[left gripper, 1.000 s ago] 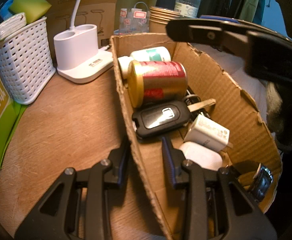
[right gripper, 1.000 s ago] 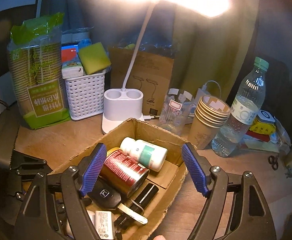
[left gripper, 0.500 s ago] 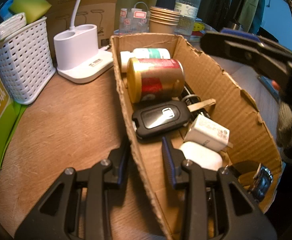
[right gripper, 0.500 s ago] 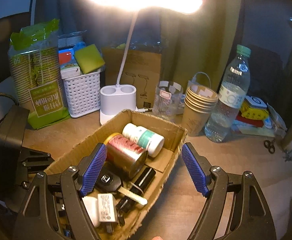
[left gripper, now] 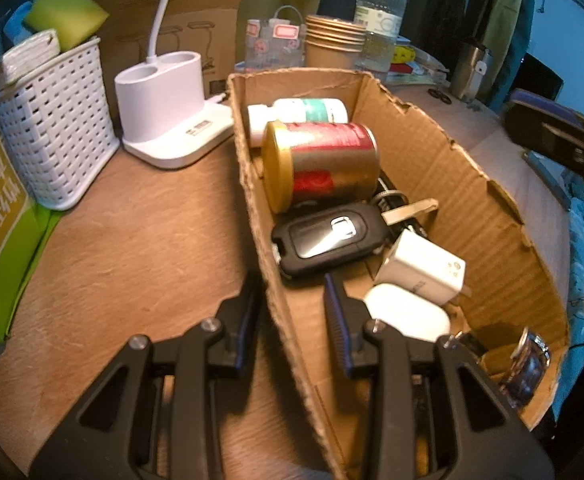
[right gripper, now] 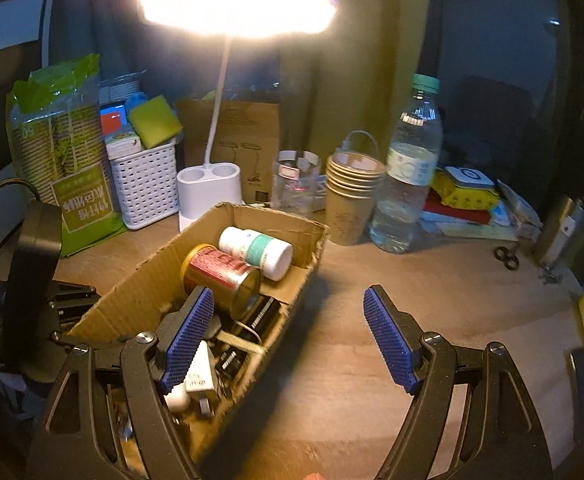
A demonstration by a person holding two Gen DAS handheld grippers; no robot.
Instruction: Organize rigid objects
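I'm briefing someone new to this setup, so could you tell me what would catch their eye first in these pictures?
First, the glaring lit desk lamp at the back of the wooden table. Next, the torn cardboard box in the middle, holding a red and gold can, a white pill bottle, a black car key and a white charger. The left gripper is clamped on the box's near wall; the right gripper hangs open above the box's other edge.

Cardboard box [left gripper: 423, 148] on tabletop [left gripper: 140, 240] holds red can [left gripper: 323, 166] on side, white bottle [left gripper: 297, 116], car key [left gripper: 327, 238], charger [left gripper: 421, 268].
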